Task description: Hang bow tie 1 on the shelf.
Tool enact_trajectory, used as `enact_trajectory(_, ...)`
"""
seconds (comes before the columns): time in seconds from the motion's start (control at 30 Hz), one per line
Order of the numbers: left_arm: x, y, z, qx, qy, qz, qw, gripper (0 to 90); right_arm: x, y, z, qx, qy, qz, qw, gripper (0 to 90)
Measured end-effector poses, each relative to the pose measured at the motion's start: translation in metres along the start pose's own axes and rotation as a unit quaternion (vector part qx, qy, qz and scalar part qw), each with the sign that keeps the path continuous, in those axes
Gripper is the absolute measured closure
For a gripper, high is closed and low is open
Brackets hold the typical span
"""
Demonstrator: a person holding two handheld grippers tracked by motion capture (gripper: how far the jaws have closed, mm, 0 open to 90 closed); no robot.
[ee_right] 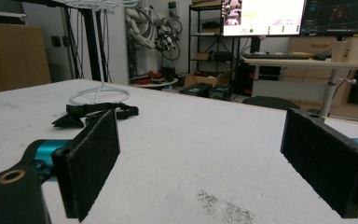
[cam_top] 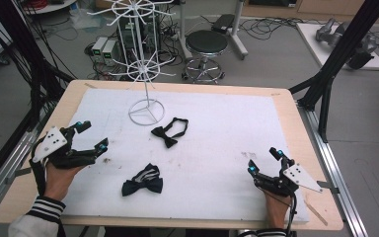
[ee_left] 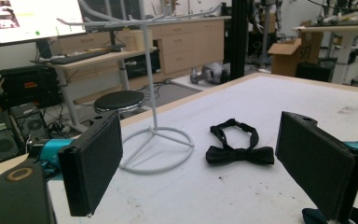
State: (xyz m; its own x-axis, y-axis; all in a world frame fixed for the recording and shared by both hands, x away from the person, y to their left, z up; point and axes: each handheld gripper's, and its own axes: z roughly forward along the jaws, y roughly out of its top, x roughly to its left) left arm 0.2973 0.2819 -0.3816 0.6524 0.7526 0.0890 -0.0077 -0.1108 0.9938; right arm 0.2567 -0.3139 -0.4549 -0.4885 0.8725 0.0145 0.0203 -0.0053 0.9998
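Bow ties: two black ones lay on the white mat (cam_top: 227, 128), well apart from each other.
Far bow tie (cam_top: 169, 132): plain black, with its strap looped behind it, just beside the ring base of the white wire stand (cam_top: 146, 111); in the left gripper view it (ee_left: 239, 153) sat between the two jaws, farther off on the mat.
Near bow tie (cam_top: 143, 180): black with a striped part on top (the pattern was too small to read), lying closer to the person's edge, between the two grippers but nearer the left one.
Left gripper (cam_top: 92, 136): held at the left side of the mat, jaws spread wide with nothing between them; its own view showed both black pads apart.
Right gripper (cam_top: 263, 160): held low at the right side of the mat, jaws likewise wide apart and holding nothing; its view showed bare mat with a smudge of dirt between the pads.
Table (cam_top: 296, 118): light wood, its rim showing around the mat.
Background: a round black stool (cam_top: 206, 44) stood on the floor beyond the table.
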Motion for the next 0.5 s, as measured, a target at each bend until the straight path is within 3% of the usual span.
enact_trajectory(0.27, -0.008, 0.019, 0.008, 0.027, -0.052, 0.019, 0.9981, 15.3, 0.000, 0.000, 0.000, 0.001, 0.001, 0.003, 1.0000, 11.1)
enact_trajectory(0.43, -0.013, 0.028, 0.011, 0.046, -0.088, 0.022, 0.9948, 15.3, 0.000, 0.000, 0.000, 0.000, 0.001, 0.003, 1.0000, 11.1)
enact_trajectory(0.47, -0.015, 0.032, 0.013, 0.054, -0.101, 0.028, 0.9930, 15.3, 0.000, 0.000, 0.000, -0.001, 0.000, 0.001, 1.0000, 11.1)
enact_trajectory(0.5, -0.015, 0.032, 0.013, 0.054, -0.101, 0.028, 0.9930, 15.3, 0.000, 0.000, 0.000, -0.001, 0.000, 0.001, 1.0000, 11.1)
